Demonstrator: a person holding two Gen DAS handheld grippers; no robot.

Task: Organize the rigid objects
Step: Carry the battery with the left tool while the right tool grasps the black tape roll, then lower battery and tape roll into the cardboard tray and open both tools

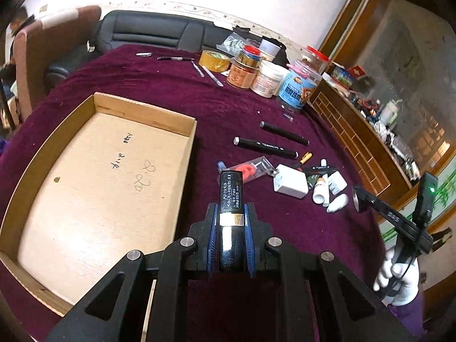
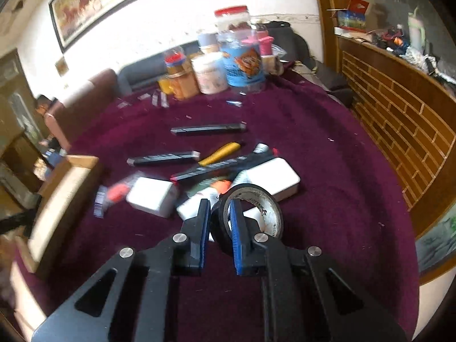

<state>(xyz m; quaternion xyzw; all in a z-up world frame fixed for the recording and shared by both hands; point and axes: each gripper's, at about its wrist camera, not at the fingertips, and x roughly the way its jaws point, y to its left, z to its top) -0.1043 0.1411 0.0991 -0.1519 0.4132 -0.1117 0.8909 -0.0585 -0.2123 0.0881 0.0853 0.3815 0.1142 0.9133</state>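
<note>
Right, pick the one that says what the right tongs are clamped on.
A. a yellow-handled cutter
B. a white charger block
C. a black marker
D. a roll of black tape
D: in the right wrist view the right tongs pinch the wall of the roll of black tape, one blue pad inside its ring and one outside.
</note>
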